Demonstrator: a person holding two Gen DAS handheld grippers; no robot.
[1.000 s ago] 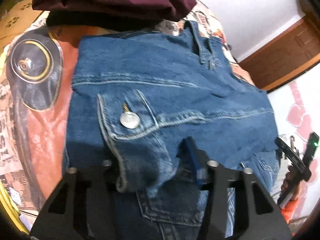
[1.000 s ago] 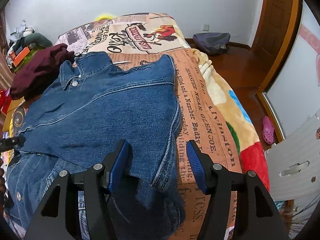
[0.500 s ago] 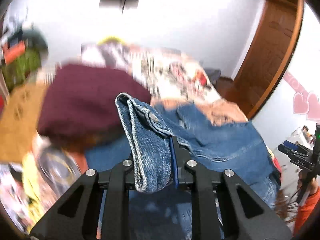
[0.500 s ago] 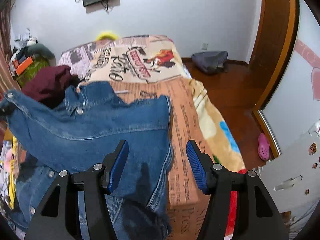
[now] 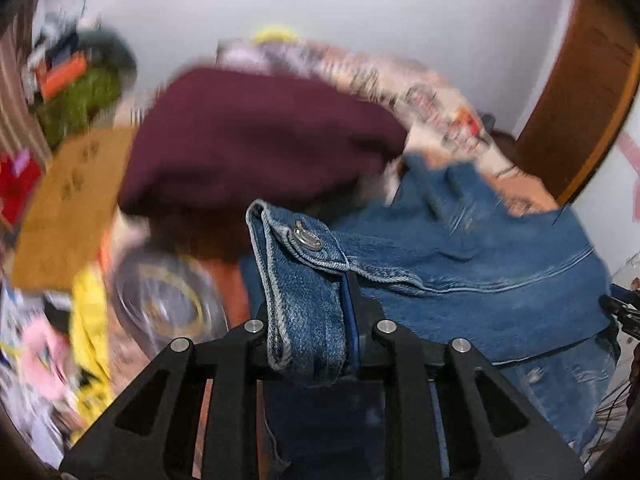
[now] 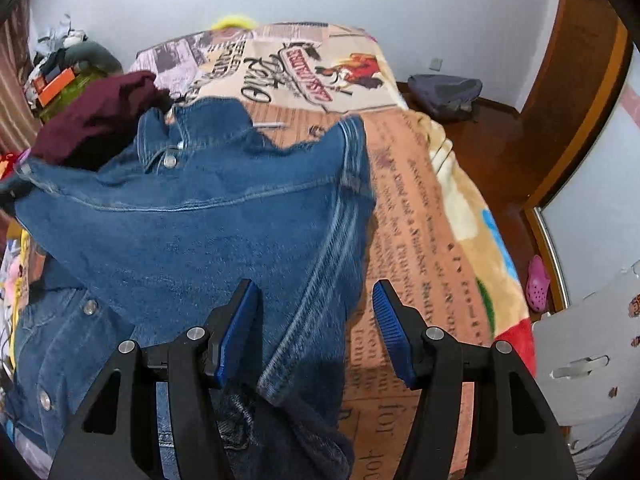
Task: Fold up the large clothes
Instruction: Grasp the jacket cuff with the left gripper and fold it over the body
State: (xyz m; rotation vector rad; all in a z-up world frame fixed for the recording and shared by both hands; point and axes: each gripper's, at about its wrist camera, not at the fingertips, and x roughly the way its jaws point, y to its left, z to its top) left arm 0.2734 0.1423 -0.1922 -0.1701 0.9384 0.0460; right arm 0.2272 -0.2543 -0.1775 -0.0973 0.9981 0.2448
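Denim jacket (image 6: 192, 236) lies rumpled, its buttoned cuff (image 5: 304, 280) raised.

The left wrist view is being taken from close above the denim jacket (image 5: 460, 272), looking down and across the bed (image 5: 452, 100) toward the white wall (image 5: 400, 12). The right wrist view is being taken from close above too (it is sharper). The jacket (image 6: 208, 232) and maroon cloth (image 6: 100, 116) are being shown in both.
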